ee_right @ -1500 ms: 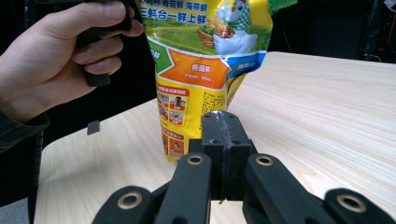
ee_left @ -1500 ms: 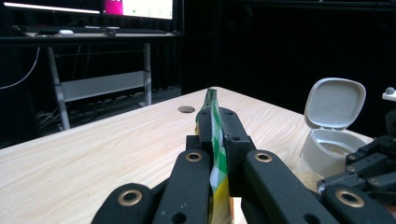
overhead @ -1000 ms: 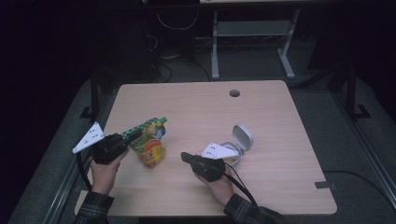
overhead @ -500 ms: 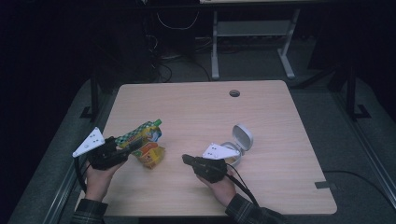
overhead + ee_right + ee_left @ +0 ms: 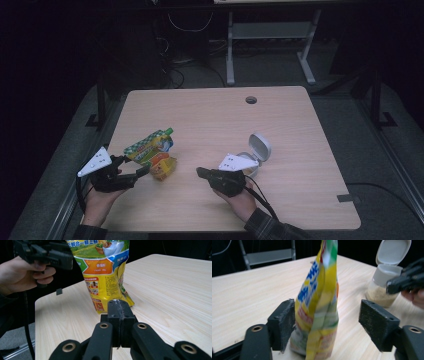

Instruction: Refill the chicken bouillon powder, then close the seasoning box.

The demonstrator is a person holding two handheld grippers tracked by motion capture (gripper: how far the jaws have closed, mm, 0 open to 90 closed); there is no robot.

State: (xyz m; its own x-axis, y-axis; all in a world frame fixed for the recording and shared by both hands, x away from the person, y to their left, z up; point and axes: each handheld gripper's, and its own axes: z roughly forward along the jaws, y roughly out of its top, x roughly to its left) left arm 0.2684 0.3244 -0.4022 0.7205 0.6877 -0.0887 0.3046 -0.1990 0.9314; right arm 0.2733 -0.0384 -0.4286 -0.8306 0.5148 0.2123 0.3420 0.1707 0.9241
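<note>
Seasoning pouch (image 5: 150,146), yellow and green with an orange panel, sits at the left front of the tabletop (image 5: 215,115), its base on the wood and its top leaning away toward the far left; it looks just set down to rest on its own gusset. Tabletop itself is pale wood, a cable hole at the far edge. Next in size, left hand-held gripper (image 5: 141,170): held low and roughly level at the table's left front corner, jaws pointing at the pouch's base, a grey three-cornered plate on top. Its jaws have just been opening; in the left gripper view the pouch (image 5: 318,307) stands between them, one pad close against the bag's side or barely brushing it, the other well clear, so nothing is gripped — reads as a release. Pouch is slightly blurred there. Right hand-held gripper (image 5: 200,172) lies near the front middle, hand (image 5: 239,199) under it, pointing left toward the pouch; its jaws are pressed together on nothing in the right gripper view (image 5: 119,315), likely waiting its turn. Smallest: a small jar (image 5: 252,161) of pale granules, flip lid standing open, just behind the right hand-held gripper, probably opened to receive or give contents.
</note>
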